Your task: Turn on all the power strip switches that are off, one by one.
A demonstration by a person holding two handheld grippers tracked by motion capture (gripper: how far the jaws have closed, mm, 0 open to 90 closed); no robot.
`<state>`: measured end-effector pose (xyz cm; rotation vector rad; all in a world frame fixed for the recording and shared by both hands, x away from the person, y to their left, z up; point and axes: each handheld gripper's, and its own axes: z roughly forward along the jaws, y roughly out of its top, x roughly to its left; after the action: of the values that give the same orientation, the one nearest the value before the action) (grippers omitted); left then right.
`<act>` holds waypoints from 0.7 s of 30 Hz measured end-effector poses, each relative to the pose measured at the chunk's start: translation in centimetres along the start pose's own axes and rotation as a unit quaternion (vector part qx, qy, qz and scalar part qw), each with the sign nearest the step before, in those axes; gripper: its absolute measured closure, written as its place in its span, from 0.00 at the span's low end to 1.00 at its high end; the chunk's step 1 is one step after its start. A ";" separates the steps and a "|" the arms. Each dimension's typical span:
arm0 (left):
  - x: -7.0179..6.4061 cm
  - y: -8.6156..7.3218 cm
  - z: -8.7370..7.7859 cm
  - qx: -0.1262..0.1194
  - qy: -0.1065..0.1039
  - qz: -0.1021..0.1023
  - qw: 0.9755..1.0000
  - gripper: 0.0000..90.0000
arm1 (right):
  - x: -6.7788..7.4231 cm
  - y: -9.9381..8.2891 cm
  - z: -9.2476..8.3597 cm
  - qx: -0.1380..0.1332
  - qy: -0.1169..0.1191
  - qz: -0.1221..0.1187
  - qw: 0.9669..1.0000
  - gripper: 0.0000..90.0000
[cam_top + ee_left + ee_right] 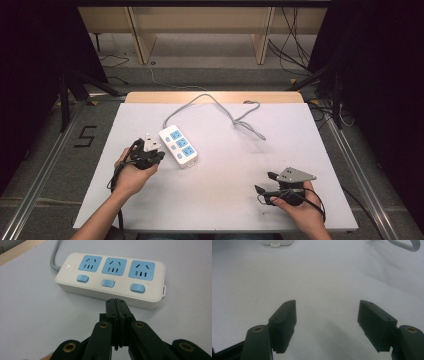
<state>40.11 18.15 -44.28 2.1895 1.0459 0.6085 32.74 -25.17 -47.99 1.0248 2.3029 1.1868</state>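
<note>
With its jaws pressed together on nothing, the left gripper (115, 301) sits just short of the power strip (110, 277), likely poised to press the middle switch (108, 283) straight ahead; the right gripper (327, 315) hovers wide open and empty over bare counter (324, 277).

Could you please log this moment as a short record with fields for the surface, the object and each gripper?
surface: white table
object: white power strip, three blue sockets, three blue switches
cord: grey cable trailing toward the far edge
left gripper: jaws shut, empty, just short of the strip's side
right gripper: jaws open, empty, over bare table
</note>
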 end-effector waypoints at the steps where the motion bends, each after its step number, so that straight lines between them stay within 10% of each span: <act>1: 0.0 0.0 0.0 0.000 0.000 0.000 1.000 1.00 | 0.0 0.0 0.0 0.000 0.000 0.000 1.000 0.36; 21: 2.5 2.3 2.8 0.027 0.005 -0.027 0.999 1.00 | 0.3 0.1 0.1 0.001 0.003 -0.003 1.000 0.36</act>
<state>44.55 18.12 -44.25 2.1997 1.1359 0.5741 32.62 -24.89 -47.99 1.0169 2.3109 1.1873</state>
